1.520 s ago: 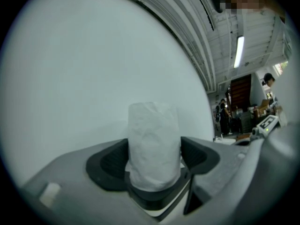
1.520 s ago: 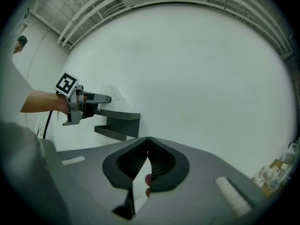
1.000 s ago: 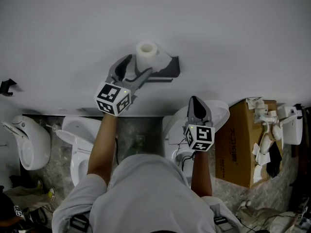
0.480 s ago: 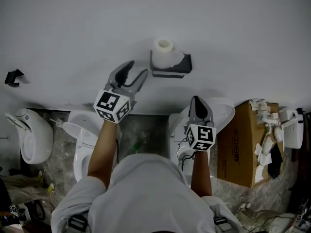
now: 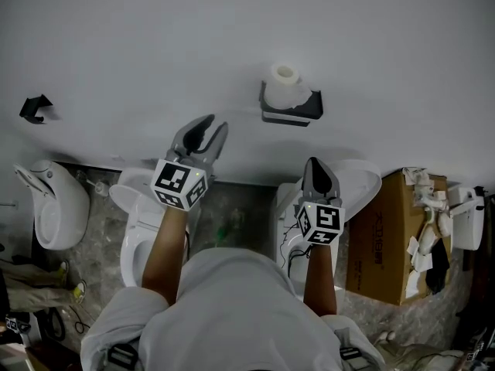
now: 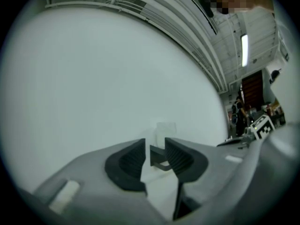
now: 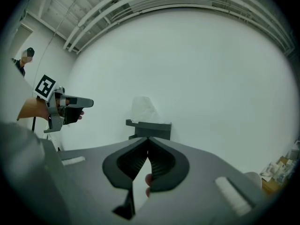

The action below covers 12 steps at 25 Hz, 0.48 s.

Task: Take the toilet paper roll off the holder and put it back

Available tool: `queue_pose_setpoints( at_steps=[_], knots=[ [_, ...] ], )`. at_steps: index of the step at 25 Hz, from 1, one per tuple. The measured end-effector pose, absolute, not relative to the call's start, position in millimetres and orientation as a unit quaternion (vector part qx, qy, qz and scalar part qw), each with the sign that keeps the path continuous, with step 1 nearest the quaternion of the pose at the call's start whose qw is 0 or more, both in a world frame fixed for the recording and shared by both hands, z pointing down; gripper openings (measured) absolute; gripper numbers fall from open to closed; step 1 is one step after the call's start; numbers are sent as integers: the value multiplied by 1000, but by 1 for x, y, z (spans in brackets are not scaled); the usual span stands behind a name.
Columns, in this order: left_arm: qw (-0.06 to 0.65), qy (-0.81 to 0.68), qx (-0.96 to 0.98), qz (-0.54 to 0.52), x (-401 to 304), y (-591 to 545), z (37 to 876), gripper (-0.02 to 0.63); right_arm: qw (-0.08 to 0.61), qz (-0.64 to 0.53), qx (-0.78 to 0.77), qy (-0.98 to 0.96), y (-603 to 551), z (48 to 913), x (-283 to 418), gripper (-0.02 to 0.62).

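On the far white wall [image 5: 155,45], a dark grey holder [image 5: 292,113] is mounted, and the toilet paper roll [image 5: 285,83] is seated upright on it. A small black bracket [image 5: 35,108] is fixed to the same wall, well to the left. Two white toilets [image 5: 135,215] [image 5: 352,180] are set against the foot of the wall on a grey stone floor [image 5: 232,215], with a urinal [image 5: 54,215] further left and a cardboard box [image 5: 379,230] at the right. White ceiling beams [image 6: 187,13] and a tube light [image 6: 244,43] are seen overhead in the left gripper view.

The left gripper [image 5: 216,124] is held level, near and to the left of the holder and clear of it. Its jaws have just been closing; a narrow gap is left between them, nothing is gripped, and only the distant holder [image 6: 159,156] is seen through the gap. The right gripper [image 5: 312,161] is held level below the holder, apart from it, with its jaws brought together on nothing. In the right gripper view, the roll [image 7: 144,109] is seen resting on the holder [image 7: 149,129], beyond the jaw tips.
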State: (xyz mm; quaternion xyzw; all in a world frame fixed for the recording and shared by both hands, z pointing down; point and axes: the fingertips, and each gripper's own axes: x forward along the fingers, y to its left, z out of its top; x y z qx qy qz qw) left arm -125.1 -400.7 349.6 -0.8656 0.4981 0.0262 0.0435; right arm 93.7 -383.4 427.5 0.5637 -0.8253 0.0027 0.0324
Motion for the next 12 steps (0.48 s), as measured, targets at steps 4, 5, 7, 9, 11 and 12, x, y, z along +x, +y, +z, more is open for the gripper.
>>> queue_pose_setpoints(
  at_steps=[4,5,7,9,11,12],
  knots=[
    [43,515,-856,22,-143,-387,353,99,31,3,558,-830,-378,426,83,3],
    [42,520,-853,22,-148,-384,354,88,30,3,557,-830,-378,425,81,3],
    [38,527,-849,22,-158,-381,356,78,29,2,555,-831,-376,424,75,3],
    [34,534,-845,23,-169,-376,358,76,29,0,554,-832,-374,422,70,3],
    [31,539,-841,24,-176,-372,360,60,30,0,553,-833,-370,422,67,3],
    [29,541,-840,25,-179,-370,361,54,30,0,554,-832,-369,421,66,3]
  ],
)
